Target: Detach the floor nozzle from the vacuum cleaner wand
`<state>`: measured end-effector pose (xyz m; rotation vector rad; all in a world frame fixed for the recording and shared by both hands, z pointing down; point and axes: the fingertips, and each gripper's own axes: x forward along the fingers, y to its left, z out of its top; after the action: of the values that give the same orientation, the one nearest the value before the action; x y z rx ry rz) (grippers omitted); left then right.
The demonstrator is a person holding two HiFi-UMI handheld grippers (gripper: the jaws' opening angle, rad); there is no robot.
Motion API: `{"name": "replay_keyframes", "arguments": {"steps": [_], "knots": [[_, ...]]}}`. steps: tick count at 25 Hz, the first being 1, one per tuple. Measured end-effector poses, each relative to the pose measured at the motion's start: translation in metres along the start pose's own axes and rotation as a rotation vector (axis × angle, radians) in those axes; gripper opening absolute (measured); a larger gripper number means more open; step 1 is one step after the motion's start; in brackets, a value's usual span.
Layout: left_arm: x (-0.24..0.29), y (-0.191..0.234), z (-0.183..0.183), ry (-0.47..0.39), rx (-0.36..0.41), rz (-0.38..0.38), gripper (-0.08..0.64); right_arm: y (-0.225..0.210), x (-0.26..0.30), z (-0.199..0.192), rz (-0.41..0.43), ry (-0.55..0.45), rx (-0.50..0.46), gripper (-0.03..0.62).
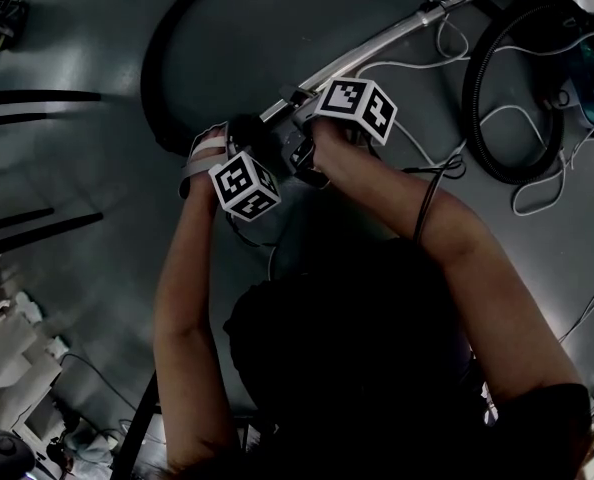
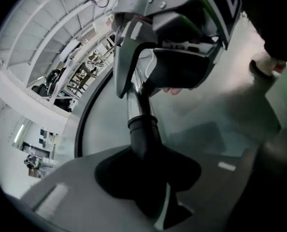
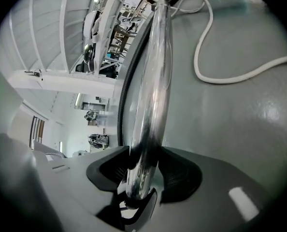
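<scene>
The chrome wand (image 1: 397,38) slants from the upper right down to my two grippers at the middle of the head view. My right gripper (image 1: 305,108) is shut on the wand (image 3: 150,105), which runs up between its dark pads (image 3: 182,178). In the left gripper view the wand's lower end (image 2: 134,100) goes into the black neck of the floor nozzle (image 2: 143,134), with the right gripper (image 2: 182,57) just above the joint. My left gripper (image 2: 146,182) is shut on that black neck. The nozzle's head is hidden under my hands.
A black hose (image 1: 167,58) loops over the grey floor behind the wand. The teal vacuum body (image 1: 587,78) and another hose coil (image 1: 497,118) lie at the right among white cords (image 1: 537,183). Black furniture legs (image 1: 37,98) stand at the left.
</scene>
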<state>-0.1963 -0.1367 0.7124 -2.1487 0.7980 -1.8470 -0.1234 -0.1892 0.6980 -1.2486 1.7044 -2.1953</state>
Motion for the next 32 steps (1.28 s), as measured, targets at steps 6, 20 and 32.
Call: {"name": "replay_keyframes", "arguments": {"steps": [6, 20, 32], "knots": [[-0.008, 0.001, 0.002, 0.003, -0.025, -0.085, 0.124, 0.008, 0.000, 0.000, 0.037, -0.021, -0.080, 0.203], [-0.030, 0.001, 0.005, 0.009, -0.053, -0.139, 0.123, 0.029, 0.016, -0.012, 0.138, -0.001, -0.007, 0.134], [-0.030, -0.007, 0.006, 0.023, -0.065, -0.165, 0.123, 0.024, 0.013, -0.010, 0.164, 0.004, 0.053, 0.114]]}}
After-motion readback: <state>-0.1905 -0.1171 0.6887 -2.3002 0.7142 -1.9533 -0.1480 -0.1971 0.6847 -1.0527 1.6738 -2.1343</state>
